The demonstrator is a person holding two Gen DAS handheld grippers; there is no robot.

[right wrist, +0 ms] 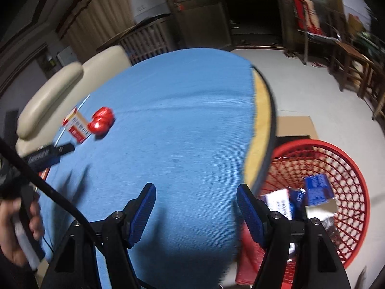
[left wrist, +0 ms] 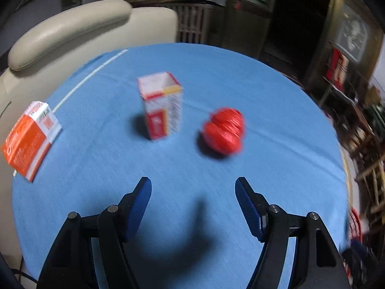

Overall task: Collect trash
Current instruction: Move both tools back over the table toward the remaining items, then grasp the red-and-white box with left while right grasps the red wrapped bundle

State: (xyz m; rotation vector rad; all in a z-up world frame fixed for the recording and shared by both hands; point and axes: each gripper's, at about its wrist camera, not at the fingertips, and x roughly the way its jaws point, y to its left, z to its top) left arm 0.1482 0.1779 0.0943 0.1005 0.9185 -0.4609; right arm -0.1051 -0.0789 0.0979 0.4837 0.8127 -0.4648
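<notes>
In the left wrist view a white and red carton (left wrist: 162,106) stands upright on the blue tablecloth (left wrist: 276,120). A crumpled red piece of trash (left wrist: 223,131) lies to its right. An orange and white box (left wrist: 30,139) lies at the table's left edge. My left gripper (left wrist: 193,187) is open and empty, short of the carton and red trash. My right gripper (right wrist: 196,193) is open and empty over the table's near right edge. In the right wrist view the carton (right wrist: 77,126) and red trash (right wrist: 101,121) sit far left, with the left gripper's body (right wrist: 45,156) nearby.
A red mesh basket (right wrist: 346,168) stands on the floor right of the table, holding blue and white boxes (right wrist: 317,189) and foil. A beige chair (left wrist: 72,26) stands behind the table. Wooden furniture (right wrist: 356,65) stands at the far right. The table's bare yellow rim (right wrist: 261,110) shows.
</notes>
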